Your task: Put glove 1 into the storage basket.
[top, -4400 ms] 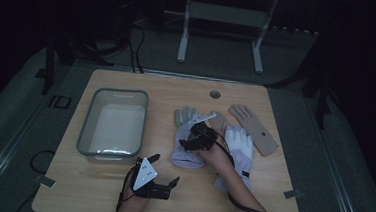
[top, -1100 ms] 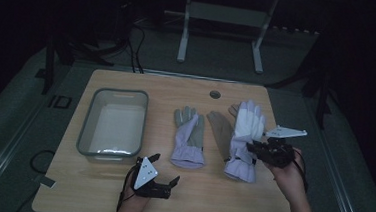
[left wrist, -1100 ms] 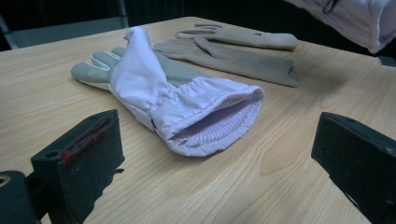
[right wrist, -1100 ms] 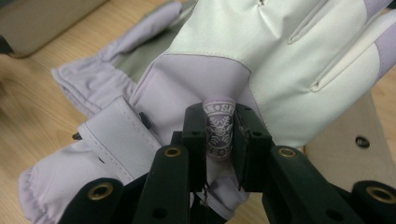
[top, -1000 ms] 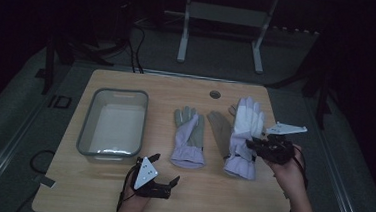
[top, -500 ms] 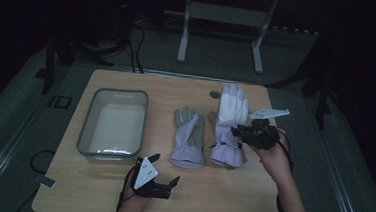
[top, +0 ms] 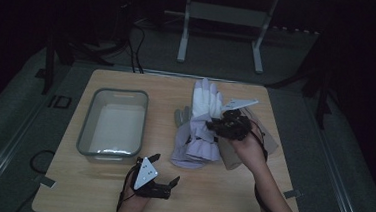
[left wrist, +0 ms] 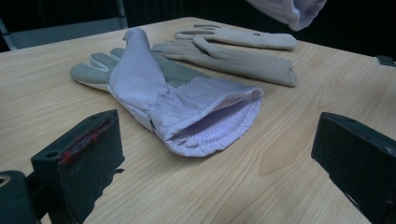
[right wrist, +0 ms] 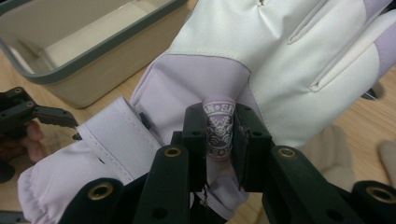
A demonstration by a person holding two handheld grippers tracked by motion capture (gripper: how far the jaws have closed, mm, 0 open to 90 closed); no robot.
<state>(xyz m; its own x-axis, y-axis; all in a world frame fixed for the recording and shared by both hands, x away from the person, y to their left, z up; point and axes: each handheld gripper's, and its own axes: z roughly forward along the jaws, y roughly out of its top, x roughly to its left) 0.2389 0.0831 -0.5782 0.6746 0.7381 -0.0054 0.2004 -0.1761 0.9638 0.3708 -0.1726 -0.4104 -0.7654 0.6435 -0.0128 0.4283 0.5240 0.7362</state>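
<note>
- Right tool (right wrist: 218,135) is clamped on the wrist tab of the white-and-lilac fabric glove (top: 207,100), lifted mid-counter over its mate, the grey-palmed lilac glove (left wrist: 168,100)
- Judged partway: grey-rimmed plastic tub (top: 85,129) near the left edge holds nothing; left tool (top: 156,181) rests gaping at the near edge

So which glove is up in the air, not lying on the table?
The white and lilac glove, pinched by its tab in the right gripper. The grey-palmed lilac glove and the two beige gloves lie flat on the table.
</note>
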